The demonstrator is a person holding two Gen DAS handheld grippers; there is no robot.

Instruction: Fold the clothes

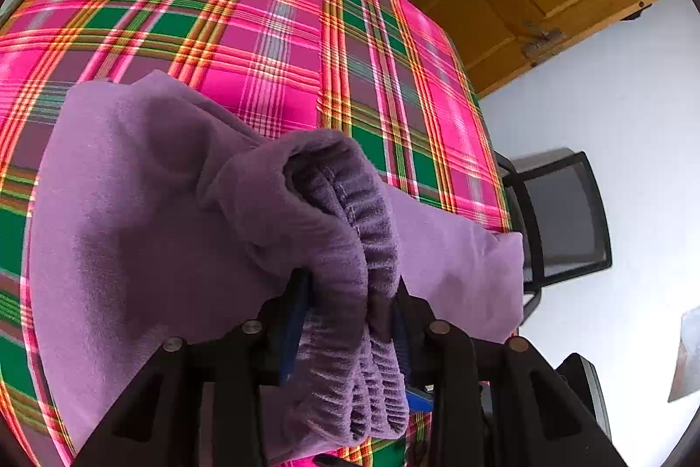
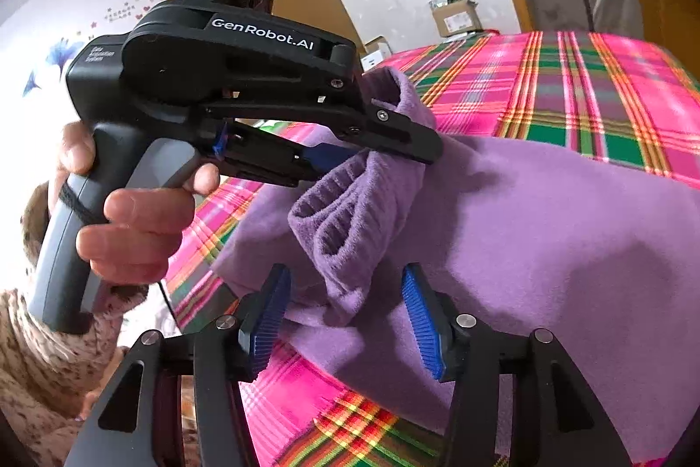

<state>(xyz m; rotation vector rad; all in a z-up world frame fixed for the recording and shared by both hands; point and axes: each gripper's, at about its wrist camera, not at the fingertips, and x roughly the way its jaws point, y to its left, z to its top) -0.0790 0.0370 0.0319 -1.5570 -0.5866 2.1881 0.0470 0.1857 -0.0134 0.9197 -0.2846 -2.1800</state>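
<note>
While the purple garment (image 2: pixel 547 230) lies spread on the plaid counter (image 2: pixel 590 86), its long body runs to the far right and its ribbed band (image 2: pixel 345 213) is lifted at the near left. The left tongs (image 1: pixel 350 314) are clamped on this band. The right tongs (image 2: pixel 345 314), wide open and holding nothing, sit just below it.

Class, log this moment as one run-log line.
left gripper: shut on purple garment's ribbed hem | right gripper: open, empty | plaid tablecloth beneath

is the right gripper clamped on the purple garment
No, the right gripper stands open, its blue pads apart around the purple garment.
</note>
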